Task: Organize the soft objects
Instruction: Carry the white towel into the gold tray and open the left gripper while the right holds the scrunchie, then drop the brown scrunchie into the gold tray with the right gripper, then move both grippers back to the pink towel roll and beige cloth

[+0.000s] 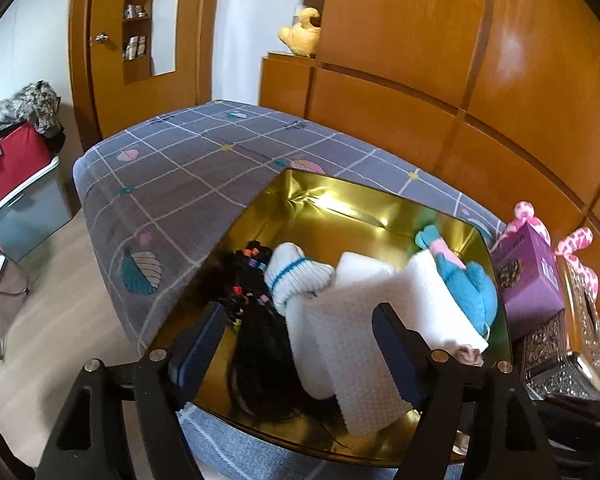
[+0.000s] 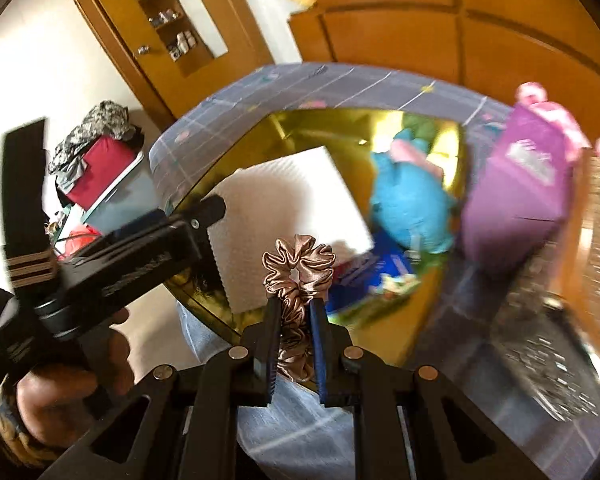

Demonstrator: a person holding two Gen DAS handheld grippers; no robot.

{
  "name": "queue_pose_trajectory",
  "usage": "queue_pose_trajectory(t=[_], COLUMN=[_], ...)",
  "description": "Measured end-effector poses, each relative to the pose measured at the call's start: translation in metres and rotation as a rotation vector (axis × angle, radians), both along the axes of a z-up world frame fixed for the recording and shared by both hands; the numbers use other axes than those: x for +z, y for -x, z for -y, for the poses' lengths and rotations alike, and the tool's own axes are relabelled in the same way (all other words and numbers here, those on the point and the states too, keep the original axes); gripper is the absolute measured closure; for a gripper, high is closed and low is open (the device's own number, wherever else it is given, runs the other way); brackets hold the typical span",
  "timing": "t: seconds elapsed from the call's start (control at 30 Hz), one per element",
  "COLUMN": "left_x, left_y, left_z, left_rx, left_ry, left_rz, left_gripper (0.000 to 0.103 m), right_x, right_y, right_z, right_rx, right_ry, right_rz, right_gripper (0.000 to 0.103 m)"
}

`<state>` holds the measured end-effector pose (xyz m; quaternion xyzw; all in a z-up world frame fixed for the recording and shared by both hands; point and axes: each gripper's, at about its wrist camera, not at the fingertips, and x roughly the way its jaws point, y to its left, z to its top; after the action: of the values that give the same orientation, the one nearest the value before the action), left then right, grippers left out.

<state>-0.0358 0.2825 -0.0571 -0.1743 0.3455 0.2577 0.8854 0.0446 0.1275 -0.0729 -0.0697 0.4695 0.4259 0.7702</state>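
A gold-lined box point(image 1: 300, 196) lies on the bed. It holds a white sock with blue stripes point(image 1: 296, 276), black hair with coloured ties point(image 1: 260, 360), a blue plush toy point(image 1: 476, 288) and a white dotted cloth point(image 1: 352, 344). My left gripper point(image 1: 300, 312) stands open over the box; the cloth lies loose between its fingers and is not pinched. My right gripper point(image 2: 295, 304) is shut on a tan satin scrunchie point(image 2: 300, 260), above the near rim of the box point(image 2: 284, 128). The right wrist view also shows the cloth point(image 2: 284, 196), the blue toy point(image 2: 412, 204) and a hand point(image 2: 60, 396) holding the left gripper.
A purple box point(image 1: 528, 276) with a pink spotted ribbon point(image 1: 580, 240) and an ornate tissue holder point(image 1: 580, 320) stand right of the gold box. The grey plaid bedsheet point(image 1: 180, 160) spreads to the left. A wooden headboard point(image 1: 420, 80) rises behind. A bin with red cloth point(image 1: 16, 160) sits on the floor.
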Motion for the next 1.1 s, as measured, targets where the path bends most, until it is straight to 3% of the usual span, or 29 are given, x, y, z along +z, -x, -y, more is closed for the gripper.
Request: queue_pose_trajectory(t=[0.2,0.27,0.33,0.4,0.43,0.67,1.1], left_x=[0.003,0.004,0.007,0.011,0.014,0.035,0.059], left_y=[0.005,0.006,0.007,0.01,0.01,0.013,0.018], left_z=[-0.013,-0.014,-0.016,-0.015,-0.014,0.005,0.07], left_rx=[0.048,0.054,0.059,0.06,0.058,0.003,-0.186], left_ry=[0.014,0.015,0.017,0.012,0.006,-0.035,-0.073], left_rz=[0.015,0.017,0.022,0.039,0.048,0.106,0.147], left_gripper=[0.021,0.019,0.017,0.015,0.013,0.011,0.008], right_x=[-0.015,-0.018,-0.015,-0.006,-0.002,0.017,0.052], right_y=[-0.014,-0.019,-0.022,-0.023,-0.021,-0.007,0.015], right_z=[-0.038,-0.049,-0.051,-0.041,-0.037,0.0,0.082], right_rx=[-0.012,-0.013,-0.018,-0.026,-0.034,-0.096,-0.284], right_ry=[0.038,0.047,0.026,-0.014,-0.026,-0.044,-0.032], right_rz=[0.012,0.026,0.01,-0.014,-0.006,0.074,0.27], right_gripper=[0.09,0.086,0.076,0.062,0.061,0.058,0.058])
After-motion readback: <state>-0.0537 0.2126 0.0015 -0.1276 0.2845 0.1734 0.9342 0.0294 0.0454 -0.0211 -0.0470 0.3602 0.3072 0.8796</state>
